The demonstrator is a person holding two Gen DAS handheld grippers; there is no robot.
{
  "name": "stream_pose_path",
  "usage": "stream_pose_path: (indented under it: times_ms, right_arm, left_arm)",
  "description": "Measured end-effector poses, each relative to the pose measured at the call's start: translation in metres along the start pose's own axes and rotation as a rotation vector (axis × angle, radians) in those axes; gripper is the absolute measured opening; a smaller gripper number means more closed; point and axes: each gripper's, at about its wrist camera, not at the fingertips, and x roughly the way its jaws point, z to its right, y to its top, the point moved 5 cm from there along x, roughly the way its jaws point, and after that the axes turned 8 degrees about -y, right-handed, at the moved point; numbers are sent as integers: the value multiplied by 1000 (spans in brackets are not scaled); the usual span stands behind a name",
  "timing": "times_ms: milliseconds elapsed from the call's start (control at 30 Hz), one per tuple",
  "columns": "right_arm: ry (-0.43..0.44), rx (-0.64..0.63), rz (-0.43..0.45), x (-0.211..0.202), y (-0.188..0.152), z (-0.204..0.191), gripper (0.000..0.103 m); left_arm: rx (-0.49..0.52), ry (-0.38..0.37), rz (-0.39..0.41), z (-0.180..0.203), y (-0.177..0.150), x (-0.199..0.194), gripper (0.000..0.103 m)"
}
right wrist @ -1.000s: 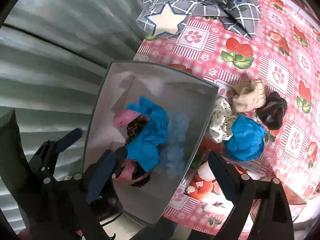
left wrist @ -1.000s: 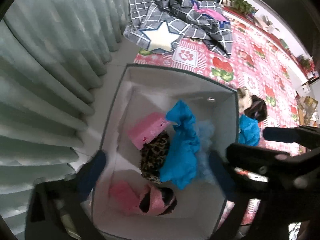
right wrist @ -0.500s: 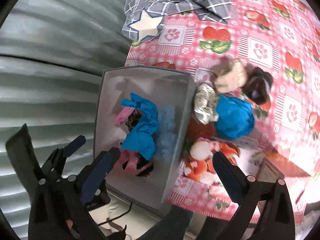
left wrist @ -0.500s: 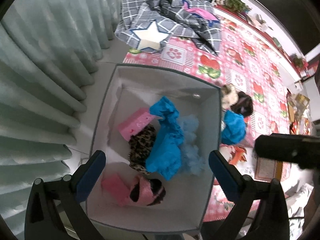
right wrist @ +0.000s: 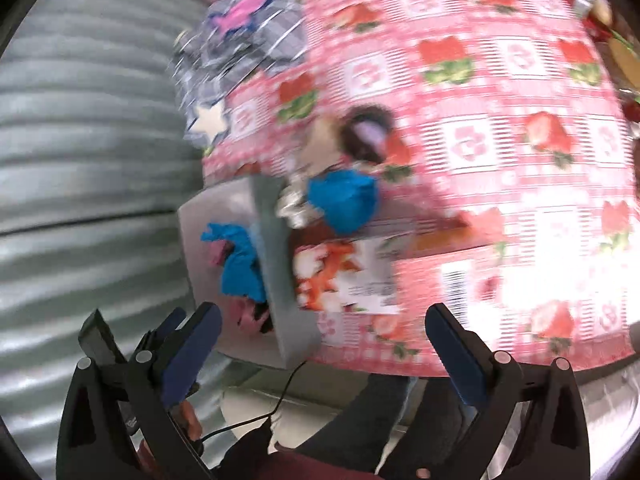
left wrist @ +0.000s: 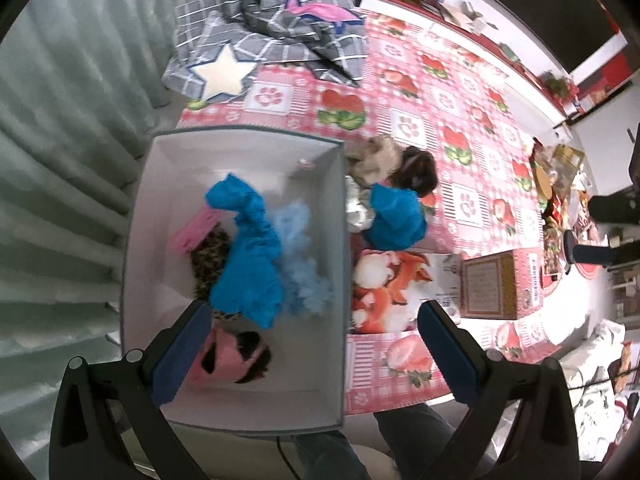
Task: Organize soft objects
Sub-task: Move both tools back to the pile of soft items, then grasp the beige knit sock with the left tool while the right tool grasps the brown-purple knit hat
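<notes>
1. the left tongs (left wrist: pixel 316 350) stand wide apart with nothing between the blue pads, hanging over the lower edge of the grey box (left wrist: pixel 340 240) in the centre left of the left wrist view.
2. the right tongs (right wrist: pixel 324 352) are also spread wide and empty, low in the right wrist view; that picture is smeared by motion blur.
3. inside the box lie a bright blue cloth (left wrist: pixel 248 248), a pale blue fluffy piece (left wrist: pixel 304 256) just to its right, a pink item (left wrist: pixel 196 230) and a leopard-print piece (left wrist: pixel 210 264) to its left, and a pink and black item (left wrist: pixel 236 358) near the lower wall, partly behind the left pad.
4. outside the box, touching its right wall, a small pile rests on the pink strawberry cloth (left wrist: pixel 472 152) that covers the table: a blue bundle (left wrist: pixel 396 218), a white piece (left wrist: pixel 356 210) squeezed between it and the box, a beige piece (left wrist: pixel 376 156) above, and a dark brown piece (left wrist: pixel 416 168) to the right of the beige one.
5. below the pile, in the middle of the frame, is a flat printed packet with orange and white pictures (left wrist: pixel 384 288), and right of it a brown box (left wrist: pixel 488 284).
6. a grey checked blanket with a white star (left wrist: pixel 272 44) lies at the upper left, at the far end of the table.
7. pale green curtains (left wrist: pixel 60 140) fill the left side.
8. in the right wrist view the blue bundle (right wrist: pixel 344 200) sits at centre, just right of the box's corner (right wrist: pixel 272 264).
</notes>
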Motion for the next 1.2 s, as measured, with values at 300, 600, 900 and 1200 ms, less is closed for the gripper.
stream_pose_path:
  times_ms: [300, 600, 900, 1200]
  right_arm:
    - [-124, 24, -62, 22, 57, 59, 102]
    - [-119, -99, -237, 110, 128, 38, 102]
    - [-145, -243, -353, 193, 167, -1, 102]
    - [-194, -349, -317, 209, 174, 5, 57]
  left_arm:
    - [37, 3, -36, 34, 13, 21, 103]
    - [30, 76, -83, 45, 27, 45, 103]
    - [-22, 163, -114, 41, 59, 69, 103]
    - [56, 209, -168, 60, 112, 113, 103]
